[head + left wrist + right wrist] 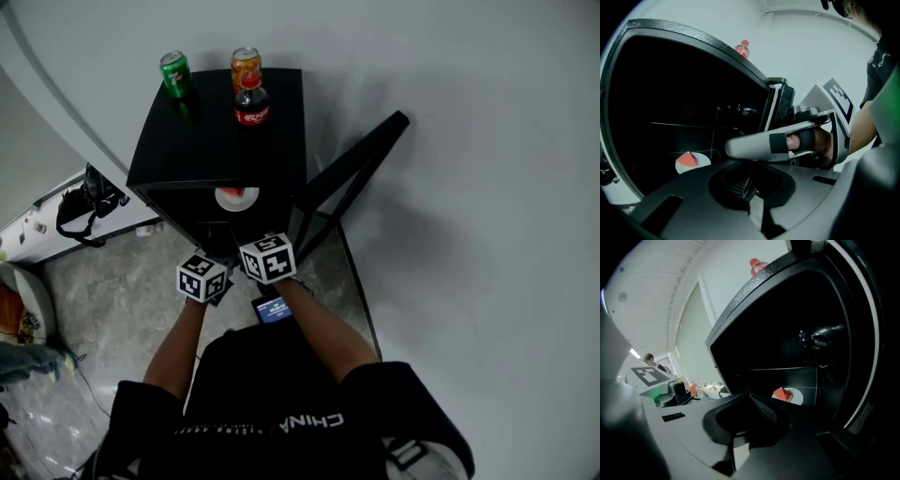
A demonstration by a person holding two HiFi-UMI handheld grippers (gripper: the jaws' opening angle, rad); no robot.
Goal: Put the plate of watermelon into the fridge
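Head view, from above: one black fridge (pixel 216 141) stands against a white wall (pixel 469 141) on a grey stone-patterned floor (pixel 122 281), with its door (pixel 352 178) swung open to the right. Three drinks stand on top of it: one green can (pixel 173 73), one orange can (pixel 246 66) and one cola bottle (pixel 251 103). Inside the opening lies one white plate (pixel 225 199) with one red watermelon (pixel 240 193) slice on it. Two grippers are held close together just in front of the opening, the left gripper (pixel 208 281) beside the right gripper (pixel 266 261). One black bag (pixel 89 202) lies on the floor at the left.

Left gripper view: the left gripper (pixel 745 185) has its jaws closed together with nothing between them. The right gripper (pixel 740 146) crosses just ahead of it. The plate (pixel 703 161) sits in the dark fridge interior at lower left.

Right gripper view: the right gripper (pixel 761 411) also has its jaws pressed together and empty. The plate (pixel 797 397) with its slice lies on a shelf inside, apart from the jaws. A bright room shows at the left.
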